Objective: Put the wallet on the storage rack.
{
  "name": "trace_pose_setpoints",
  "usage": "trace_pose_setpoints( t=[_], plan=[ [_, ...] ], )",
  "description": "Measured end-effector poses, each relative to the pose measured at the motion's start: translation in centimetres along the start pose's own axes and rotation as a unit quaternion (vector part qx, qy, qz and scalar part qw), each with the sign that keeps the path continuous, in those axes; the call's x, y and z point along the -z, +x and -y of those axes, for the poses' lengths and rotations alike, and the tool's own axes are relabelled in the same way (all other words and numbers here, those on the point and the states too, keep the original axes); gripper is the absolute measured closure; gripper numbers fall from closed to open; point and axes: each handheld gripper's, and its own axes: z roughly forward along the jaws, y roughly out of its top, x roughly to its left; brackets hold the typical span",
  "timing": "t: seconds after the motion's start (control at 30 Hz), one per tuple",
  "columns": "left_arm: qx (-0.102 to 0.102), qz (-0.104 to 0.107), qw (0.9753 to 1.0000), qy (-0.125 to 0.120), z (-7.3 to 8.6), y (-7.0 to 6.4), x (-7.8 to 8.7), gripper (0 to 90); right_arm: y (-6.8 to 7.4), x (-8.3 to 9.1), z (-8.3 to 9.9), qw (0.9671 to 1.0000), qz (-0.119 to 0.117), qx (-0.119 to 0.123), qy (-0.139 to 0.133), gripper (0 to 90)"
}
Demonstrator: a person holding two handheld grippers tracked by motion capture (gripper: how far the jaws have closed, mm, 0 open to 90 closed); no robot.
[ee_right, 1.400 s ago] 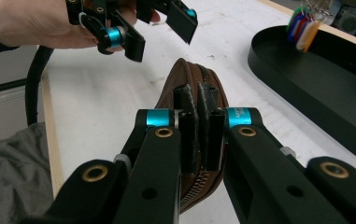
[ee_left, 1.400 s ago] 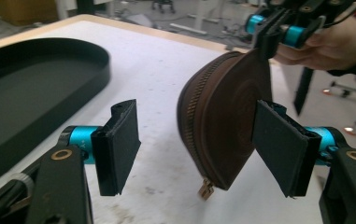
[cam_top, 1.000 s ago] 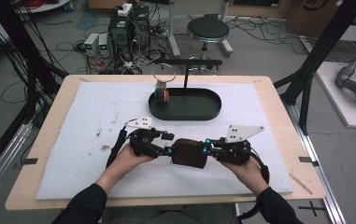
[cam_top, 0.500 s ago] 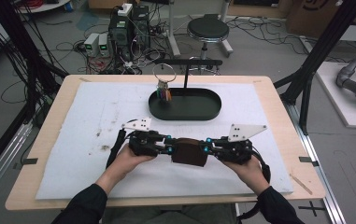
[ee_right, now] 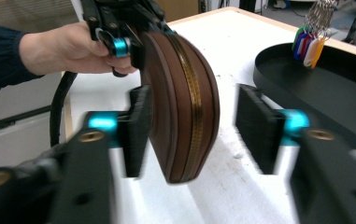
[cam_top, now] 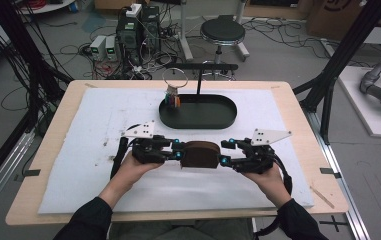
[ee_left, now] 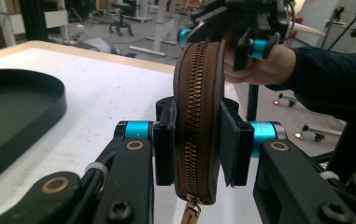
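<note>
High view: black oval tray [cam_top: 198, 122] at table's far middle, key ring with coloured tags [cam_top: 173, 100] hanging over its left end from stand [cam_top: 198, 80]; tray floor otherwise bare. Brown zip pouch [cam_top: 200, 154] held off white mat [cam_top: 78, 150], between left gripper [cam_top: 178, 152] and right gripper [cam_top: 223, 152]. Left gripper view: zipper teeth and pull tab [ee_left: 190, 212] at pouch's lower end, pads [ee_left: 164, 140] clamped on both faces. Right gripper view: jaws wide apart, one pad [ee_right: 136, 130] touching pouch, other pad [ee_right: 255, 133] clear of it.

Brown pouch [cam_top: 201, 154], brass zipper [ee_left: 195, 116]; black tray [cam_top: 198, 112].
</note>
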Motion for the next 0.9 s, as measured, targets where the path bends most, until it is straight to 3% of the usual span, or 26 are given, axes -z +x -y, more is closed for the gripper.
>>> trace_pose_setpoints(
  t=[0.17, 0.27, 0.4, 0.6, 0.67, 0.9],
  plan=[
    [-0.008, -0.006, 0.9999, 0.010, -0.8, -0.4, 0.2, 69.7, -0.1, -0.7, 0.2, 0.9999, -0.012, -0.008, 0.010, 41.5],
    [-0.007, -0.008, 0.9999, 0.012, -1.0, -0.7, 0.1, 69.7, -0.1, -1.0, 0.3, 0.9994, -0.032, -0.008, 0.007, 44.2],
    [-0.006, -0.006, 0.9999, 0.010, -1.0, -0.8, 0.0, 69.7, -0.1, -1.1, 0.4, 0.9991, -0.041, -0.010, 0.000, 53.5],
    [-0.007, 0.004, 1.0000, 0.003, -1.0, -1.0, -0.3, 69.7, -0.2, -1.2, 0.5, 0.9988, -0.046, -0.016, -0.002, 54.5],
    [-0.006, 0.005, 1.0000, 0.002, -1.0, -0.9, -0.3, 69.5, -0.1, -1.2, 0.5, 0.9986, -0.051, -0.008, -0.009, 61.2],
    [-0.005, 0.004, 1.0000, -0.005, -1.1, -1.1, -0.2, 65.8, -0.1, -1.0, 0.4, 0.9979, -0.063, -0.006, -0.017, 66.7]
  ],
)
